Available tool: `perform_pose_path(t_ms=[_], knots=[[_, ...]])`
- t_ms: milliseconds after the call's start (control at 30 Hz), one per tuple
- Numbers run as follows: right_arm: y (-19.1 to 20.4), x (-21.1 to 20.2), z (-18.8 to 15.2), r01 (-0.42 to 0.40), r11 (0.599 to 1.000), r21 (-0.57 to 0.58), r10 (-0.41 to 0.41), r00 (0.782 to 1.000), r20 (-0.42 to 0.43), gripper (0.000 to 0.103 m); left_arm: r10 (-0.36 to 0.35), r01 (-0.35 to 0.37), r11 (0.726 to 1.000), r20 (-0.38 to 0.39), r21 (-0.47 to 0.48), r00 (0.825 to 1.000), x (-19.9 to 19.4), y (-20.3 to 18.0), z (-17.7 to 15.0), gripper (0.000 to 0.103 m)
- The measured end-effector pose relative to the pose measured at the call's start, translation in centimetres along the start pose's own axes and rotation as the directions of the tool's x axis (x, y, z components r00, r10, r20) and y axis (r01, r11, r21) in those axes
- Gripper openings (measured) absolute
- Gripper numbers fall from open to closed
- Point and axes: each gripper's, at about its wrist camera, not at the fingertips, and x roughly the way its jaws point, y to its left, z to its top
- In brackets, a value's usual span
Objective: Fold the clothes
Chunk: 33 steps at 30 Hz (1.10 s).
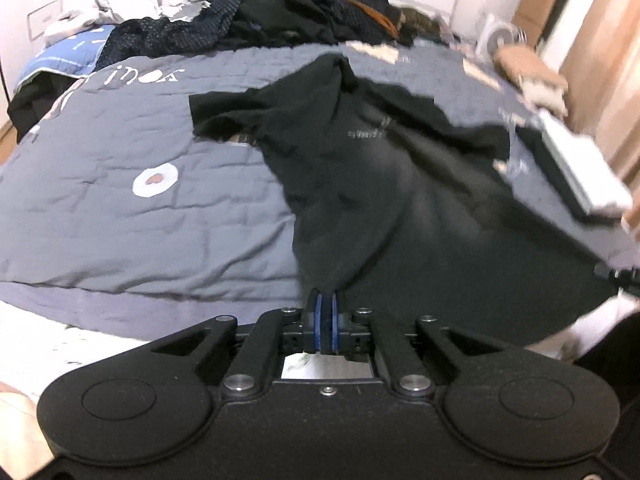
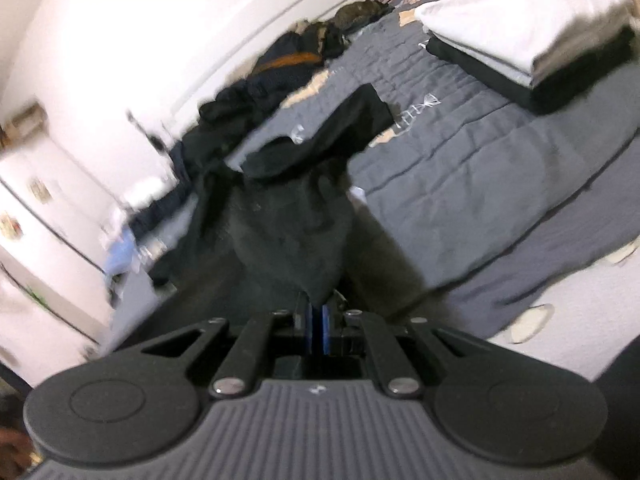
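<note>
A black T-shirt (image 1: 360,152) with a small pale print on its chest lies stretched over the grey quilt (image 1: 132,208), sleeves spread to both sides. My left gripper (image 1: 327,300) is shut on the shirt's near hem, and the cloth rises taut from its blue pads. In the right wrist view the same black T-shirt (image 2: 296,224) runs away from my right gripper (image 2: 318,312), which is shut on another part of the hem. The picture is blurred by motion.
A heap of dark unfolded clothes (image 1: 288,20) lies along the far side of the bed by the white wall. A stack of folded white and black garments (image 2: 532,40) sits on the quilt to the right. The bed's near edge (image 1: 80,300) is just in front of the grippers.
</note>
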Motion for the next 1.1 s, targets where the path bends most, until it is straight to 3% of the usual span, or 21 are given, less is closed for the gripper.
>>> perform_pose_path(t_ms=[100, 267, 367, 467, 667, 767, 800, 833, 1100], knots=[[1.1, 0.2, -0.4, 0.067, 0.991, -0.116, -0.074, 0.996, -0.059, 0.003, 0.020, -0.019, 0.999, -0.029, 0.041, 0.999, -0.5, 0.5, -0.7, 0.005], [2.2, 1.4, -1.5, 0.126, 0.960, -0.248, -0.167, 0.974, -0.152, 0.003, 0.044, -0.044, 0.999, -0.027, 0.020, 0.999, -1.7, 2.9, -1.6, 0.000], [2.8, 2.1, -2.1, 0.174, 0.932, -0.317, -0.233, 0.959, -0.160, 0.004, 0.065, -0.065, 0.998, -0.028, 0.002, 0.997, -2.5, 4.2, -1.9, 0.000], [3.2, 2.0, -2.2, 0.194, 0.921, -0.338, -0.250, 0.959, -0.131, 0.007, 0.052, -0.052, 0.999, -0.036, -0.005, 0.998, -2.5, 4.4, -2.1, 0.000], [3.9, 0.4, -0.7, 0.213, 0.928, -0.305, -0.233, 0.972, -0.032, 0.014, 0.040, -0.040, 0.999, -0.017, -0.022, 0.999, -0.7, 3.3, -2.0, 0.004], [4.1, -0.2, 0.4, 0.202, 0.938, -0.283, -0.207, 0.978, 0.011, 0.025, 0.013, -0.013, 0.999, 0.003, -0.052, 1.000, 0.6, 2.7, -1.9, 0.016], [4.3, -0.1, 0.7, 0.193, 0.941, -0.279, -0.196, 0.980, 0.018, 0.031, 0.007, -0.006, 0.998, 0.015, -0.064, 1.000, 1.1, 2.4, -1.6, 0.027], [4.5, 0.1, 0.9, 0.186, 0.942, -0.280, -0.187, 0.982, 0.023, 0.032, 0.001, 0.001, 0.997, 0.030, -0.071, 1.000, 1.6, 2.1, -1.4, 0.032], [6.4, 4.5, 3.0, 0.055, 0.959, -0.279, -0.050, 0.998, 0.023, 0.038, -0.007, 0.031, 0.985, 0.140, -0.171, 0.990, 5.9, 0.7, 0.1, 0.035]])
